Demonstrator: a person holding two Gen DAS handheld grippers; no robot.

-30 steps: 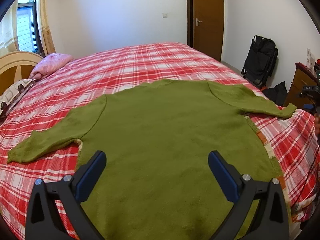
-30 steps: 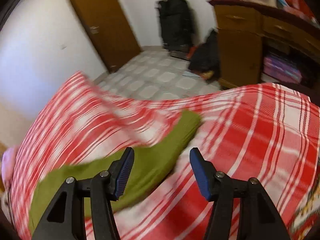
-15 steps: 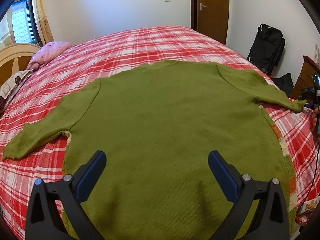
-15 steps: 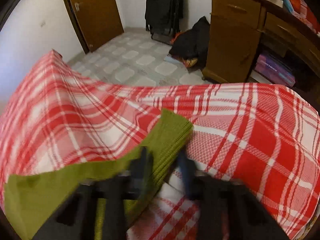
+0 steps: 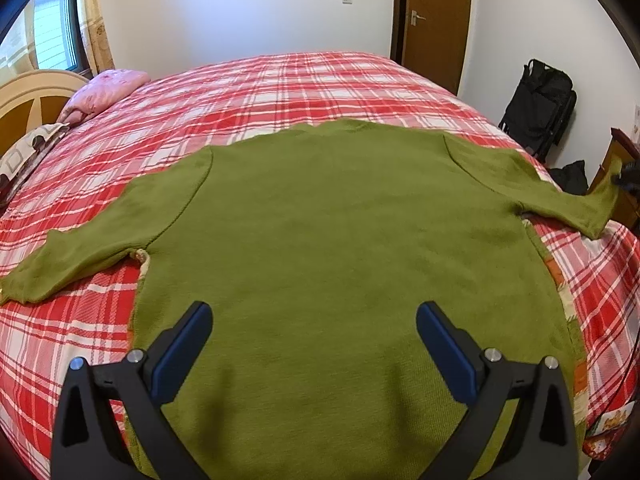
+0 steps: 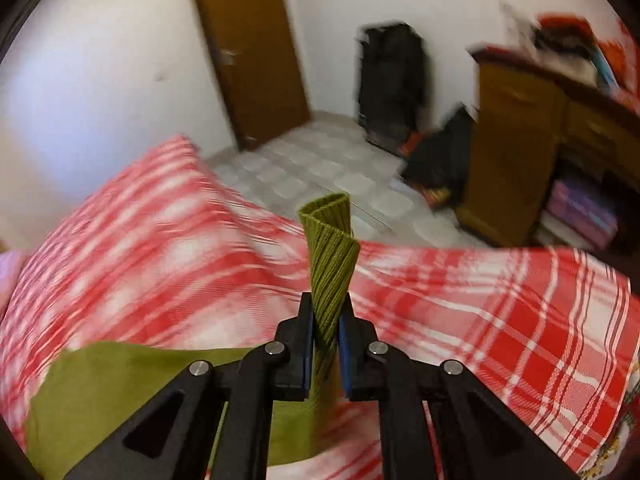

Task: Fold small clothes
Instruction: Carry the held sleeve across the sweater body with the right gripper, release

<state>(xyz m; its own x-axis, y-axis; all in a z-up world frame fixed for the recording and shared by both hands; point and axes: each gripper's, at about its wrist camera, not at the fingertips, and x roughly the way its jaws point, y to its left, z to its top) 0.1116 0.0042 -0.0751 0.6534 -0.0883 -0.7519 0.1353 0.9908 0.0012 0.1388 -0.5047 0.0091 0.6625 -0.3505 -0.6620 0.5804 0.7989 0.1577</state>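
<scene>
1. Lay flat and spread wide on the red plaid bed cover (image 5: 280, 92): green sweater (image 5: 340, 240), hem nearest the left wrist camera, neckline toward the far side of the bed.
2. Stretched out flat on the cover at the sweater's left side: left sleeve (image 5: 68, 260).
3. Lifted off the cover at the sweater's right side, bent upward at the cuff: right sleeve (image 5: 592, 200).
4. Hovered over the sweater's hem area with jaws wide apart and nothing between them: left gripper (image 5: 314, 320). Whether its blue pads (image 5: 182, 352) touched the knit could not be told.
5. Clamped together on the ribbed cuff (image 6: 330, 256) of the right sleeve: right gripper (image 6: 326, 312), jaws just closed down onto the fabric, cuff twisted and standing up past the fingertips.
6. Seen in the left wrist view only as a dark shape at the raised cuff, at the sweater's far right: the same right gripper.
7. Blurred around the sweater in the right wrist view: cover, floor and furniture.
8. Beyond the sweater's neckline, on the far wall: brown door (image 5: 436, 20).
9. Past the sweater's right sleeve, against the wall: black bag (image 5: 540, 108); beside it, wooden cabinet (image 6: 516, 148).
10. Beyond the sweater's left sleeve, at the head of the bed: pink pillow (image 5: 104, 92).
</scene>
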